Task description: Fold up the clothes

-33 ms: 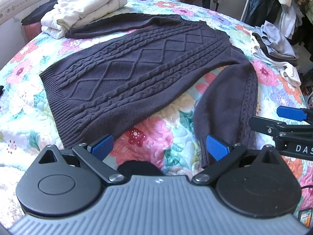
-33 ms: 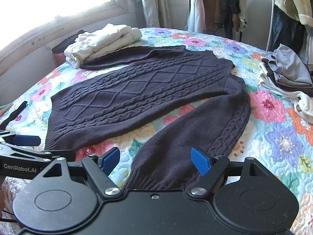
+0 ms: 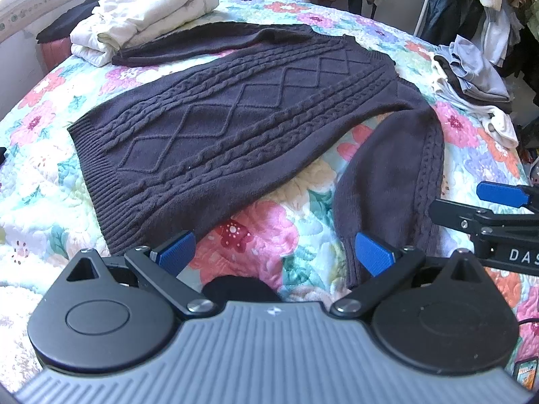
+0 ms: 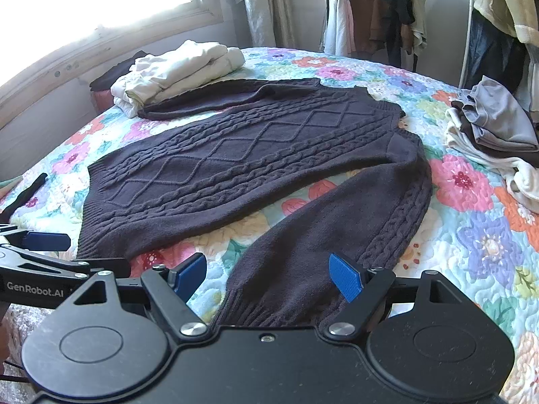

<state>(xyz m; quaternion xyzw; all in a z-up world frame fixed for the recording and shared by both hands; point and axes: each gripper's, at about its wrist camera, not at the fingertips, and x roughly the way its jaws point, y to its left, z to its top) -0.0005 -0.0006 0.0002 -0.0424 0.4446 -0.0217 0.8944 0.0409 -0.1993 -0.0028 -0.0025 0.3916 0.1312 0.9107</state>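
A dark purple cable-knit sweater [image 3: 235, 134] [image 4: 235, 168] lies spread flat on the floral quilt [image 3: 43, 175], hem to the left and neck to the far right. Its near sleeve [image 3: 387, 185] [image 4: 320, 235] runs down toward me, and the far sleeve [image 4: 229, 96] lies along the top edge. My left gripper [image 3: 274, 254] hovers open over bare quilt between the hem corner and the near sleeve's cuff. Just above that cuff, my right gripper [image 4: 267, 276] stands open, its pads not touching the knit. Each gripper shows at the edge of the other's view.
A folded cream stack [image 3: 141, 23] [image 4: 178, 67] sits at the bed's far left corner, touching the far sleeve. A loose pile of grey, brown and white garments [image 3: 471, 84] [image 4: 495, 134] lies on the right. Hanging clothes [image 4: 387, 17] and a window stand behind the bed.
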